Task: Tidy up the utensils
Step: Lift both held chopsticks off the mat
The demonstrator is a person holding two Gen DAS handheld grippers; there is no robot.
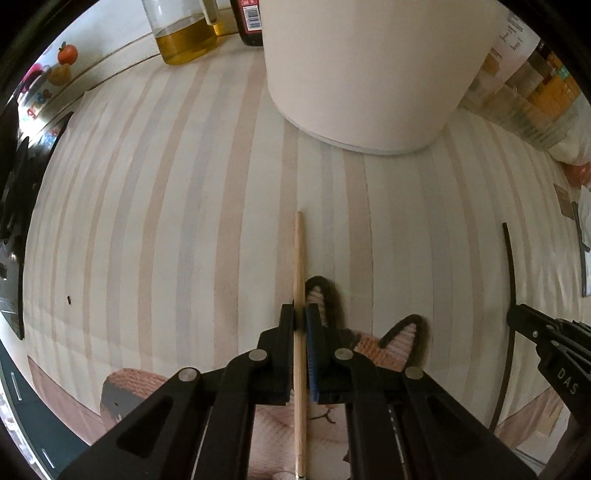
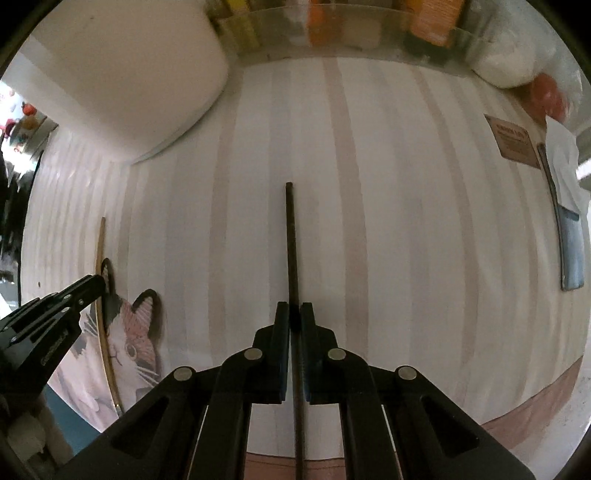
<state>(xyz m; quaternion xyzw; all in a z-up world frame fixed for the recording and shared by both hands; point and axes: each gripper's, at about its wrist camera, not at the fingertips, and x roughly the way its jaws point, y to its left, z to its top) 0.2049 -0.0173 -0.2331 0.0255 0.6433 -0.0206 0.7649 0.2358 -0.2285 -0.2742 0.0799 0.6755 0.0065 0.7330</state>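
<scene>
Each hand carries one chopstick above the striped tabletop (image 1: pixel 184 221), and both sticks point forward toward the big white container (image 1: pixel 369 66) at the far side, which I take to be the holder they are meant for. The left gripper (image 1: pixel 300 314) has its jaws pressed onto the pale wooden chopstick (image 1: pixel 300 251), gripping it around mid-length so that a good stretch sticks out in front and the rest runs back between the arms; that grip looks chosen to keep the stick from swinging. The right gripper (image 2: pixel 294 314) pinches the dark chopstick (image 2: pixel 291 240) the same way, jaws closed tight against it, the stick lying straight along the tool's axis. The two grippers sit side by side, near each other but apart, so the sticks run roughly parallel, probably so they can go in as a pair. Under the left one lies a cat-faced mat (image 2: pixel 133 339). An oil bottle (image 1: pixel 181 33) and a dark bottle (image 1: pixel 249 22) stand beside the container, well clear of the sticks.
</scene>
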